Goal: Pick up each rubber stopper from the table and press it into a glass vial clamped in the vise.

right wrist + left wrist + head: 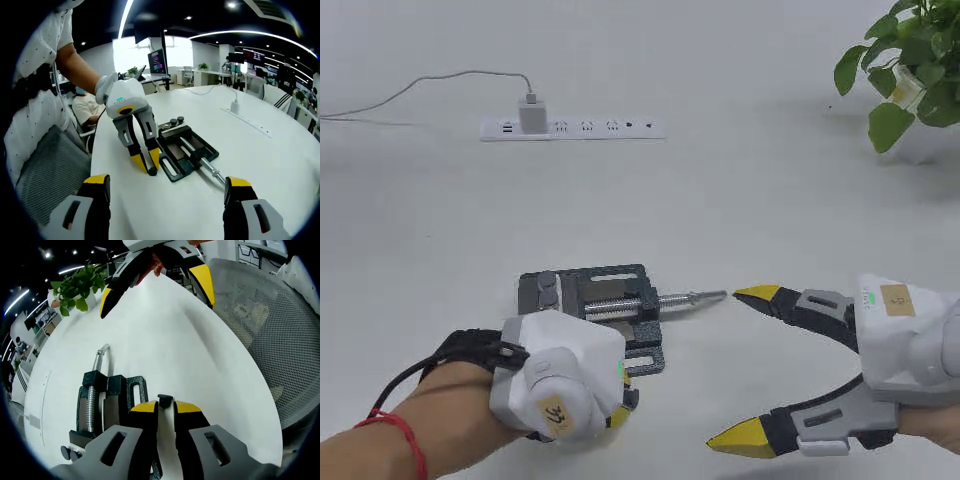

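Observation:
The black vise (605,297) sits at the table's middle, its screw (692,297) pointing right. Several dark stoppers (549,291) stand at its left end, also visible as stoppers (173,121) in the right gripper view. My left gripper (165,407) is shut on a small black rubber stopper (165,400), just in front of the vise (107,405). From the right, that left gripper (146,162) points down at the table beside the vise (187,145). My right gripper (748,365) stands wide open to the right of the vise, holding nothing. What sits between the vise jaws is too small to tell.
A white power strip (572,128) with a charger (532,112) and cable lies at the back. A potted plant (908,70) stands at the far right. A mesh chair (260,325) is by the table's near edge.

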### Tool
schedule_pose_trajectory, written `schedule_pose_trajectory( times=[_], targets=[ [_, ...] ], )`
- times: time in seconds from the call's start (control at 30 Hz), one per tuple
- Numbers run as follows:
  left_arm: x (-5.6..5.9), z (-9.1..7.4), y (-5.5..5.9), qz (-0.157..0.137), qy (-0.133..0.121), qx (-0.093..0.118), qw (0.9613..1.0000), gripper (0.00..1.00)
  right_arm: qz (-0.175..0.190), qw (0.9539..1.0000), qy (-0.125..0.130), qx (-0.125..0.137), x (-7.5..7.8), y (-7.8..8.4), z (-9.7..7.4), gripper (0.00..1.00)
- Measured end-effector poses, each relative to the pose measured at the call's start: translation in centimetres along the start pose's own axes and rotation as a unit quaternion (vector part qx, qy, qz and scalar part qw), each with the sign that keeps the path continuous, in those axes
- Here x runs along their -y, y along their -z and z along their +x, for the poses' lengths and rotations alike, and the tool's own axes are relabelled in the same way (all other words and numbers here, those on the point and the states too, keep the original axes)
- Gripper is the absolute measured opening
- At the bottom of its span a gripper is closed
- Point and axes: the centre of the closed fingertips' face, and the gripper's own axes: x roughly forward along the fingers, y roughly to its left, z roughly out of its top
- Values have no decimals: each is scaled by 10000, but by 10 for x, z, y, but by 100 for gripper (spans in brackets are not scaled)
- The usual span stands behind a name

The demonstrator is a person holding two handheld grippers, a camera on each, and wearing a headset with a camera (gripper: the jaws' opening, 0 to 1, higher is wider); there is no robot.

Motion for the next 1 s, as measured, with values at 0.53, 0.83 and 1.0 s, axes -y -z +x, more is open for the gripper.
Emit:
schedule_pose_trajectory(
  times=[0.53,0.83,1.0],
  targets=[
    [-4,1,1,-285,-175,77,9994,4,-13,10000,-53,2,-3,-7,1,91],
    [-4,-20,-13,-1025,-385,579,9923,4,-79,9999,-144,13,-8,-24,4,87],
    [-9,-47,-28,-1628,-647,1099,9784,4,-58,9997,-190,132,-7,-47,1,80]
  ],
)
